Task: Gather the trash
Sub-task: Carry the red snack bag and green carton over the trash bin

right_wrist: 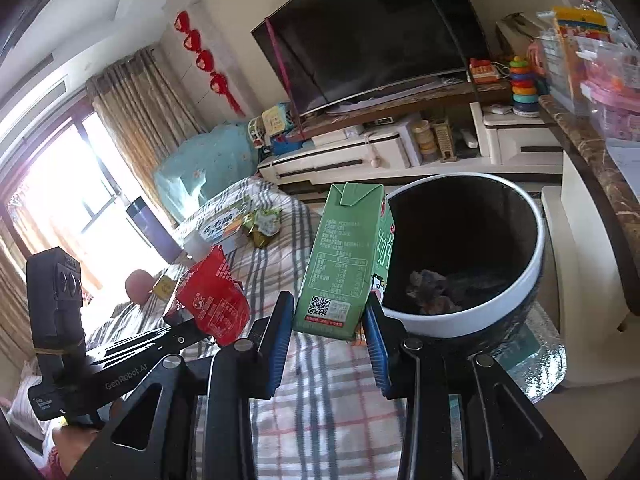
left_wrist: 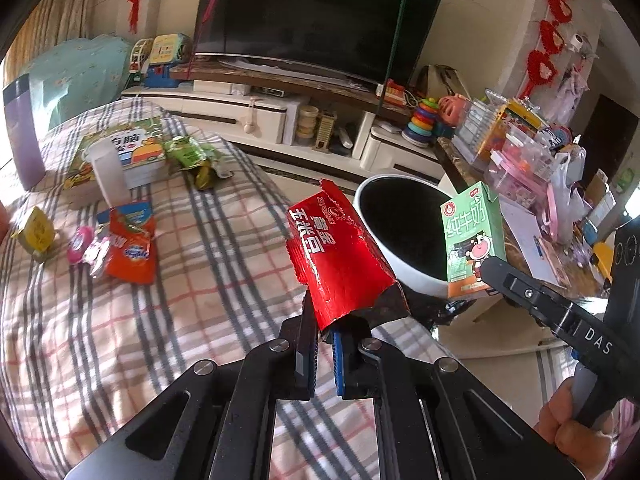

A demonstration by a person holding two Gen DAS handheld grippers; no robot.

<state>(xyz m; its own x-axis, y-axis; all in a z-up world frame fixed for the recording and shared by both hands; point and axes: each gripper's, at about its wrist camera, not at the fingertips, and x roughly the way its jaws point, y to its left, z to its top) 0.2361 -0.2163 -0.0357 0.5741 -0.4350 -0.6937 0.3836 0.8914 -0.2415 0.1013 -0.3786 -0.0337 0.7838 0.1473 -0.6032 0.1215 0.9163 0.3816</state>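
The left gripper (left_wrist: pixel 324 344) is pinching the lower end of a red snack wrapper (left_wrist: pixel 340 256) between pressed-together jaws, while the right gripper (right_wrist: pixel 328 344) is clamping a green milk carton (right_wrist: pixel 344 260) by its base, both held up near the rim of the white-rimmed trash bin (right_wrist: pixel 536 256) at the right of the plaid-covered table (left_wrist: pixel 200 280). This looks like the carry-to-bin step. Next, each piece probably needs bringing over the dark opening before the jaws are spread; more wrappers are lying further left.
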